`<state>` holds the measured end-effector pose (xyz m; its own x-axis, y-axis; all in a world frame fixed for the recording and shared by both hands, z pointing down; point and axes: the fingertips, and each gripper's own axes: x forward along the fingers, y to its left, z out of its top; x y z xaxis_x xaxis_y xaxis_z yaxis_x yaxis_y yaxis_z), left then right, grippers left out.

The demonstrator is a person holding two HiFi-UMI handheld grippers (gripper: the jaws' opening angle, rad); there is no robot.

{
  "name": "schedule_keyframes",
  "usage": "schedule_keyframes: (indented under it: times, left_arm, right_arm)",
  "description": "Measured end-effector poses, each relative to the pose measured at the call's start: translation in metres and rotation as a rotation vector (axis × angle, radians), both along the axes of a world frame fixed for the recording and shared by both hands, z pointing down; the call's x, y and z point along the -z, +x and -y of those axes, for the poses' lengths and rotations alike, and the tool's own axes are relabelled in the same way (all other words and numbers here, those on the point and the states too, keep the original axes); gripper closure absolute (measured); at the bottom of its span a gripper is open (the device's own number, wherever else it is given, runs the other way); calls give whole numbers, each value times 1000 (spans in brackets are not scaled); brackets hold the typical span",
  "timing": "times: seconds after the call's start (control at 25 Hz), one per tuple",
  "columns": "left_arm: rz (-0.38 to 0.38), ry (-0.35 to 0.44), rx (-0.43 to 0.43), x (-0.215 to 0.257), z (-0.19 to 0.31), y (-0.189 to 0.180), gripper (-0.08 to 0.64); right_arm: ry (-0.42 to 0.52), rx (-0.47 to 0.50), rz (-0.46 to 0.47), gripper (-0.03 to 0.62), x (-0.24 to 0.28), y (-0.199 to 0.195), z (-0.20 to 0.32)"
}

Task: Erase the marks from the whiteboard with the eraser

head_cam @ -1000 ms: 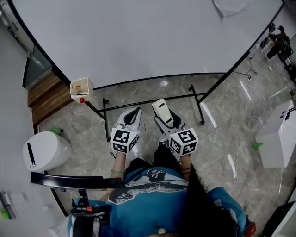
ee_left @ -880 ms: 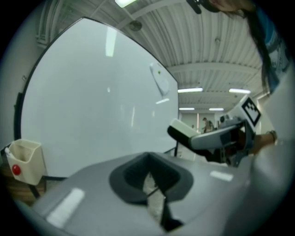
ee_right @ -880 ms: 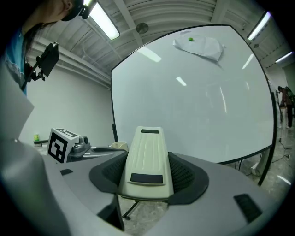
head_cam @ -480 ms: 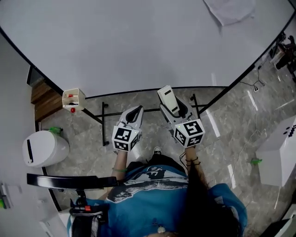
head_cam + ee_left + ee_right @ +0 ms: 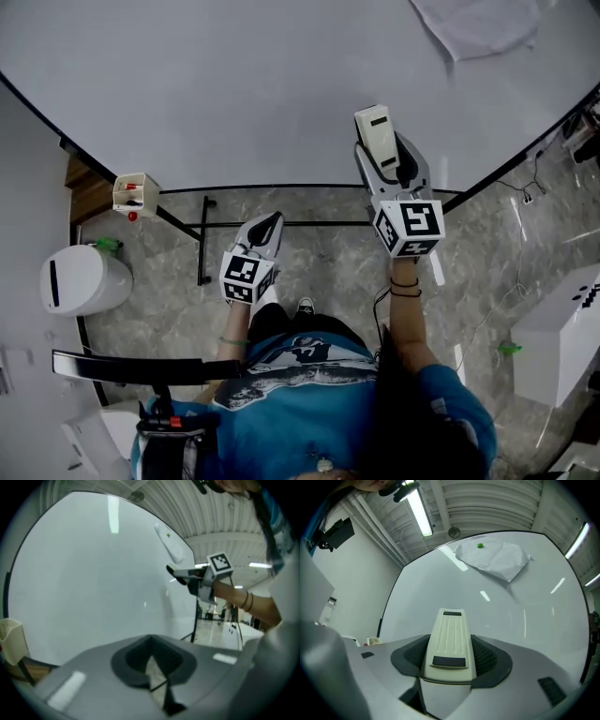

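My right tool [image 5: 386, 161] was clamped on the cream eraser [image 5: 377, 131], held up at the upper right of centre in the head view. The eraser's far end lay over the lower edge of the whiteboard [image 5: 234, 84]; I could not tell whether it touched. My left tool [image 5: 266, 227] hung lower, left of centre, over the floor [image 5: 319, 253], jaws pressed together on nothing. A paper sheet [image 5: 478, 26] clung to the board at upper right.
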<state>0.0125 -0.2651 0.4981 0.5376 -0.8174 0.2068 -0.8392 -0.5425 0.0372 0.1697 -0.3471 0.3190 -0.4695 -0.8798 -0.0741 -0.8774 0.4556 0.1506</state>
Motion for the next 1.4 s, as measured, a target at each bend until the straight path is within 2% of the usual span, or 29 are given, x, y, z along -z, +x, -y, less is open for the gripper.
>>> schedule_keyframes:
  times: [0.2,0.36,0.68,0.84,1.04,1.2,1.4]
  left_arm:
    - [11,8,0,4,11,10,557]
    - [11,7,-10,5,21,4,557]
    - [12,11,-27,12,36,-38,557]
    - [15,8,-26,11,41,-56,557]
    - [19,0,-39,8,39,-55,557]
    - [17,-2,-24,4,40,-61,557]
    - [22,-4,-15,-1,38,-69,557]
  right_arm:
    - [141,-107,-33,328,52,39,32]
    - [210,-205,-28,328,78,61,50]
    - [241,-319,-37,328,87,45,62]
    - [245,-328,-58,328,85,20,65]
    - [255,-287,-91,328,72,-20,67]
    - [251,-196,-138,328,52,-73,68]
    - [238,-73,-256,328,15,-156,63]
